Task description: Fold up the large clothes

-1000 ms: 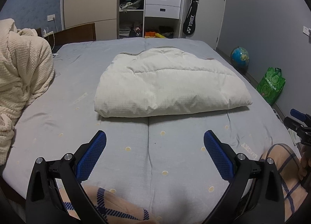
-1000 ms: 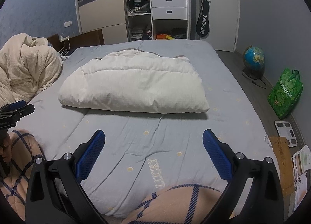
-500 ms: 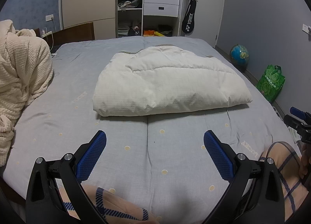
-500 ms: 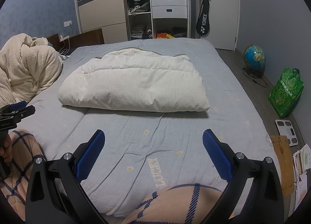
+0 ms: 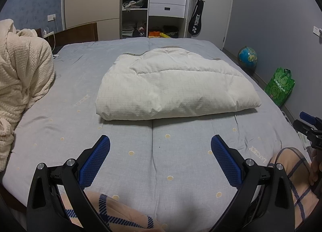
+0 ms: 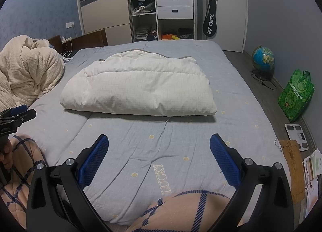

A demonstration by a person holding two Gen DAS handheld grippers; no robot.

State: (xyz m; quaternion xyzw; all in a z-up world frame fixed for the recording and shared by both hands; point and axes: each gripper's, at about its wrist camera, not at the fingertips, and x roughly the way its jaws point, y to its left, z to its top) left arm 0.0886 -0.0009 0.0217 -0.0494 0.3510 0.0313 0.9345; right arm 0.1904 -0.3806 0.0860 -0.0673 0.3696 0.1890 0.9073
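The white padded garment [image 5: 173,85] lies folded into a thick, roughly rectangular bundle in the middle of the grey bed [image 5: 60,115], at 12 o'clock from both grippers and well apart from each. The left gripper [image 5: 160,147] hangs over the near part of the bed with its 2 blue pads spread wide and nothing between them. The right gripper [image 6: 159,146] is the same: wide open, empty, above the "LUCKY" lettering.

By the look of it, the folding itself is finished or nearly so, and this is a pause between steps. The far edge of the bundle looks uneven, though the view there is too shallow to be sure. If 1 more fold is wanted, both grippers must travel forward to the near edge, 1 toward 11 o'clock, 1 toward 1 o'clock. A cream blanket [image 5: 22,75] is heaped at 9 o'clock.
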